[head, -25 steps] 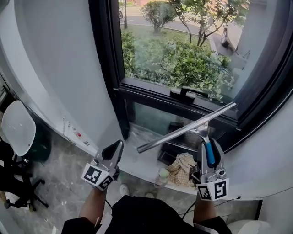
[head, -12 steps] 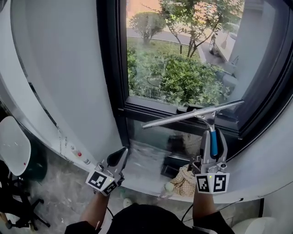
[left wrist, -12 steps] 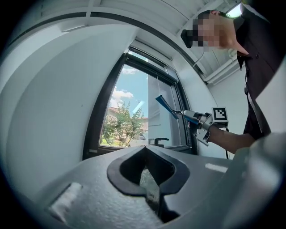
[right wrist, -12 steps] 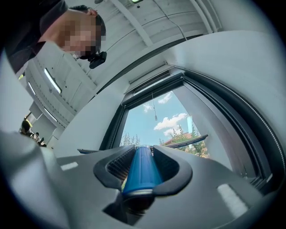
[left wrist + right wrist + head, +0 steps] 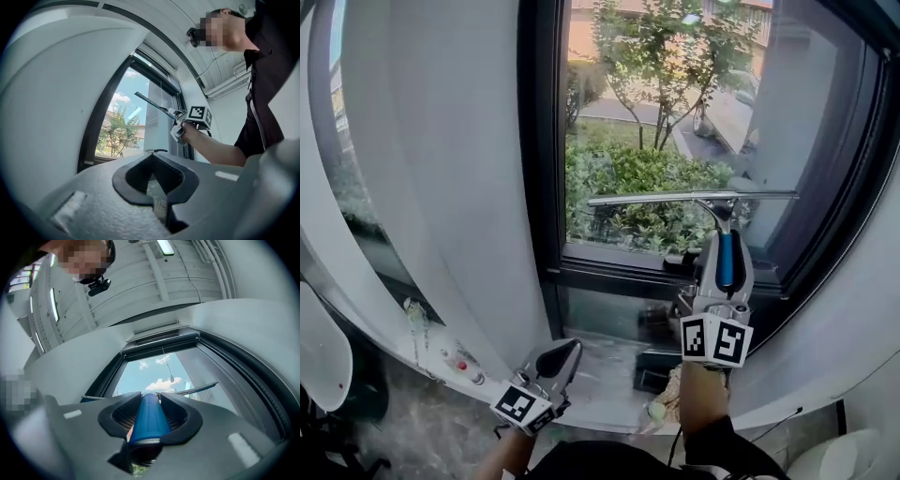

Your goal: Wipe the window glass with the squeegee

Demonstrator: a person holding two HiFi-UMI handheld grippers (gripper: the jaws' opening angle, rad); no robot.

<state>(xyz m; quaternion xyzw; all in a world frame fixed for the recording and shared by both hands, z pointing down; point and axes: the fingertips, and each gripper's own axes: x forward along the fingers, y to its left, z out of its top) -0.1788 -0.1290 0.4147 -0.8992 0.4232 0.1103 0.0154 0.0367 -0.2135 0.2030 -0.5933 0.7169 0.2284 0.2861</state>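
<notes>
The squeegee has a blue handle (image 5: 727,261) and a long metal blade (image 5: 692,198). My right gripper (image 5: 725,246) is shut on the handle and holds it upright. The blade lies level against the window glass (image 5: 647,141), about halfway up the pane. In the right gripper view the blue handle (image 5: 147,420) runs between the jaws, and the blade (image 5: 199,389) crosses the glass (image 5: 157,373) beyond. My left gripper (image 5: 568,350) hangs low by the sill, shut on nothing. The left gripper view shows the blade (image 5: 151,102) raised at the window, held by the right gripper (image 5: 180,121).
A dark window frame (image 5: 542,187) borders the pane, with a white wall (image 5: 441,187) to its left. A crumpled cloth (image 5: 673,386) and small items lie on the sill below. A white chair (image 5: 319,347) stands at far left.
The right gripper has risen with the squeegee from the lower sash to the upper glass, and the blade has turned from slanted to level. The left gripper stays low.
</notes>
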